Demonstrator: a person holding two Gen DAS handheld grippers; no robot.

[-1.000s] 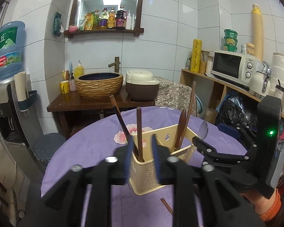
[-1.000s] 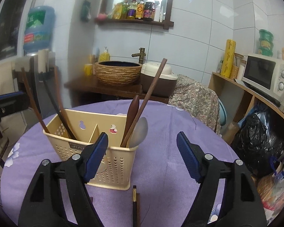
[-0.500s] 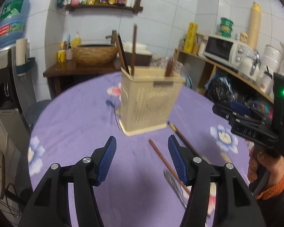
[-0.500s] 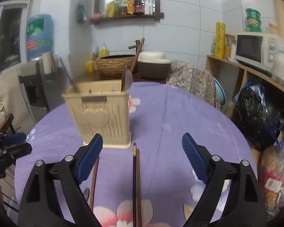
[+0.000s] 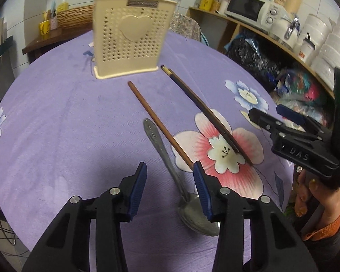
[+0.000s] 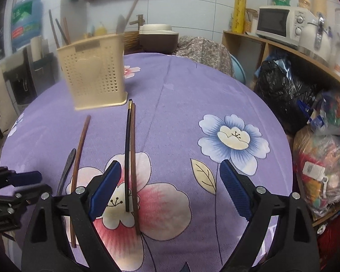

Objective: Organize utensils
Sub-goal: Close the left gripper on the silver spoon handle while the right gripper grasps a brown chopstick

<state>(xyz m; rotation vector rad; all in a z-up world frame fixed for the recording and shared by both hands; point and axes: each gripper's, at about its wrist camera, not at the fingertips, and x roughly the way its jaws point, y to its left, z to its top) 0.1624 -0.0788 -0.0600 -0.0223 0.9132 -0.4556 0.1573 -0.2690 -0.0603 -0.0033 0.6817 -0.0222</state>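
So the left gripper (image 5: 170,176) is hanging low over the counter (image 5: 56,117) with its purple flowered cloth, and its blue-padded fingers (image 5: 138,181) are at a middling gap and closing, with nothing pinched yet. The long shiny metal spoon (image 5: 163,156) is lying right there: its handle is running up between the fingers and away from them, while the bowl end is sitting back under the right-hand finger. The long axis is pretty much in line with the way the gripper is pointing, so the fingers are straddling it across its narrow width, which looks like the easy way to grab it. The left hand is clearly the nearer one for the spoon.

A lone brown wooden chopstick (image 5: 156,122) is lying just right of the spoon handle, slanting off toward the holder.

The right gripper (image 6: 167,181) is standing wide open and empty, with the dark-and-brown chopstick pair (image 6: 130,154) lying side by side between its fingers, nearer the left one, also pointing straight away.

Further ahead of both, the cream perforated plastic utensil holder (image 5: 129,34) is standing upright, already carrying several wooden sticks and a couple of spoons; which compartment holds what isn't clear from here.
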